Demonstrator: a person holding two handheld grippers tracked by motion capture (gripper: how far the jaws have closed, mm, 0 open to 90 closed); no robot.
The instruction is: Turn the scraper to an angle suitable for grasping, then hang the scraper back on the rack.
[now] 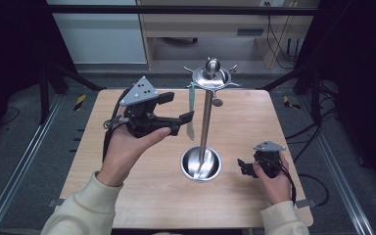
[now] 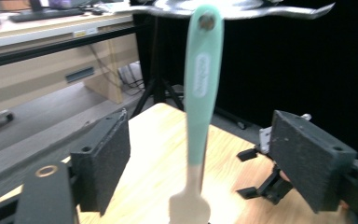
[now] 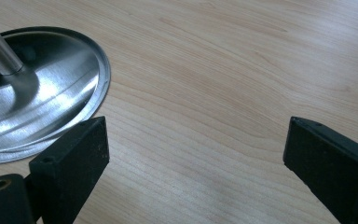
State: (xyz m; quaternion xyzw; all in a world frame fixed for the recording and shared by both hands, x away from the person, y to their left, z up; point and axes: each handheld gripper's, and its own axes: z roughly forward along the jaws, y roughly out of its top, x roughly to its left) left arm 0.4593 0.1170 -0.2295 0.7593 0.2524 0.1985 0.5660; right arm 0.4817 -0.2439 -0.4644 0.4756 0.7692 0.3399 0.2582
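A steel utensil stand (image 1: 205, 122) rises from a round dish base (image 1: 200, 164) mid-table, with hooks around its top disc (image 1: 210, 76). A teal-handled spatula (image 1: 191, 110) with a pale blade hangs from one hook. My left gripper (image 1: 178, 107) is held up level beside it. In the left gripper view the spatula (image 2: 203, 84) hangs between the two pads (image 2: 105, 158), and a clear gap shows on each side, so the gripper (image 2: 205, 158) is open. My right gripper (image 1: 245, 167) rests low on the table right of the base, open (image 3: 196, 158) with nothing between its jaws.
The wooden table (image 1: 142, 196) has bare room in front and at both sides of the stand. The dish base (image 3: 51, 102) lies just left of the right gripper's jaws. Black frame rails and cables surround the table; a desk stands behind.
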